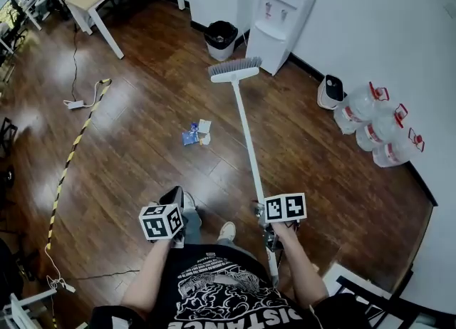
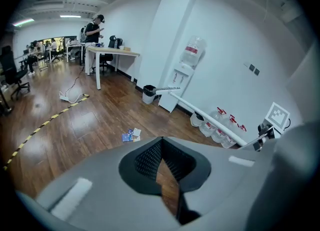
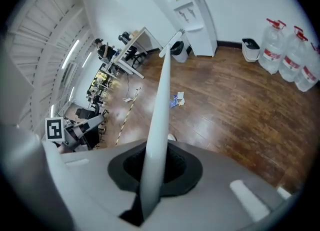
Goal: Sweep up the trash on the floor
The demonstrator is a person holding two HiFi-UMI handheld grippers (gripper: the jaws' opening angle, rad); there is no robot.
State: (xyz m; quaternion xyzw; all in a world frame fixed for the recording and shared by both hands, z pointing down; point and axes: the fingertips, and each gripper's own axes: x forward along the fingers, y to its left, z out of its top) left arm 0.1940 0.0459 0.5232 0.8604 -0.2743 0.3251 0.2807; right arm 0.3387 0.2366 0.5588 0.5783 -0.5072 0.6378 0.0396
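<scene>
The trash is a small heap of blue and white scraps on the wooden floor, ahead of my feet; it also shows as trash and trash. A broom with a long white handle stretches away from me, its grey head beyond the scraps and to their right. My right gripper is shut on the handle's near end. My left gripper hangs at my left knee, its tips together and nothing in them.
A black waste bin and a white water dispenser stand by the far wall. Water bottles lie at the right wall beside a small white appliance. A power strip and striped tape lie left.
</scene>
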